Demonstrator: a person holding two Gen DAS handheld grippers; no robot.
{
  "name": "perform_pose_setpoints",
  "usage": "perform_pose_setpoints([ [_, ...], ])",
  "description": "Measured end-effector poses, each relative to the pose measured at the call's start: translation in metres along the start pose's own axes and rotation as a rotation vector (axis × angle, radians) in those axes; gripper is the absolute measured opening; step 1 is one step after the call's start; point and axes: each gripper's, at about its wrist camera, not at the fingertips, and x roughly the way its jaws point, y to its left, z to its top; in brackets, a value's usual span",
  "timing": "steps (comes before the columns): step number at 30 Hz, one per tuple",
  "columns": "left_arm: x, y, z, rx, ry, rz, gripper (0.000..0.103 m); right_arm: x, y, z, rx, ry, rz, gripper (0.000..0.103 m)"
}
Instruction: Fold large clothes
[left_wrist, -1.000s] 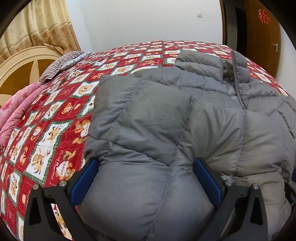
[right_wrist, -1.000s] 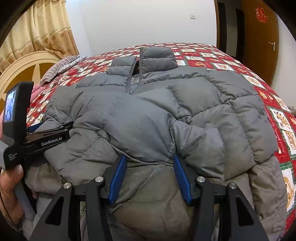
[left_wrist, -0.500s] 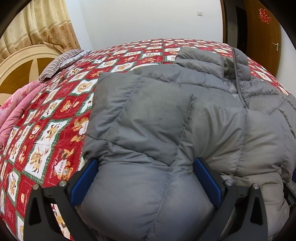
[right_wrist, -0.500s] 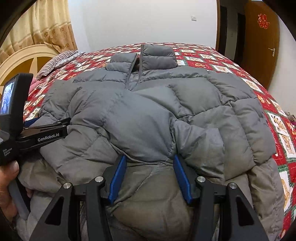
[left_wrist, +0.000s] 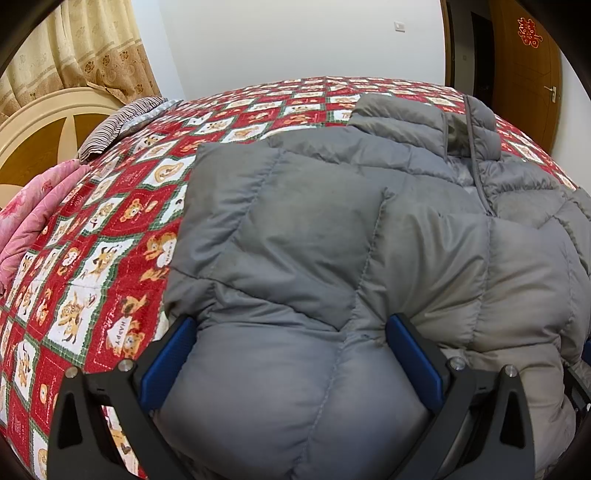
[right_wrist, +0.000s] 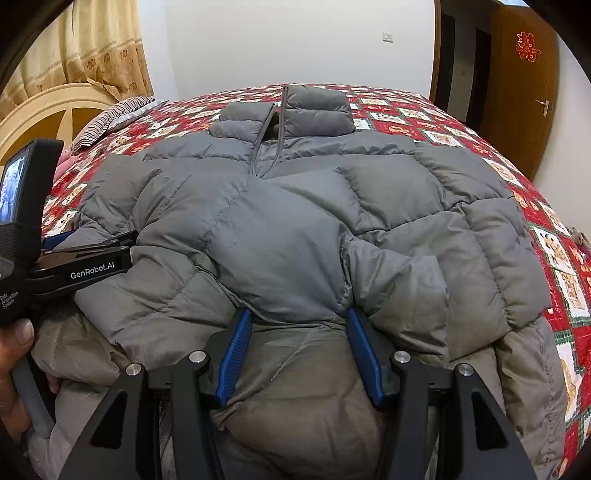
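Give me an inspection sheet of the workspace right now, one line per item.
Surface: bed with red patterned quilt.
Job's things: grey puffer jacket lying collar away, sleeves folded across its front.
Clutter: pink bedding, striped pillow at bed's left.
Grippers: left gripper and right gripper each hold a thick fold of jacket near the hem between the fingers.
Cables: nothing seen.
Surroundings: curtain, headboard, wooden door, white wall.
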Motion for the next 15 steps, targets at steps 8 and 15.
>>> perform_pose_setpoints([
  [8,0.0001,0.0000,-0.0004,0.001,0.000,0.001,0.103,0.0007,0.0019,0.0001,-0.009,0.001,-0.012,0.055],
  [15,0.0002,0.0000,-0.0007,0.002,-0.001,0.001,0.103,0.0005,0.0026,0.0001,-0.012,0.000,-0.015,0.055],
])
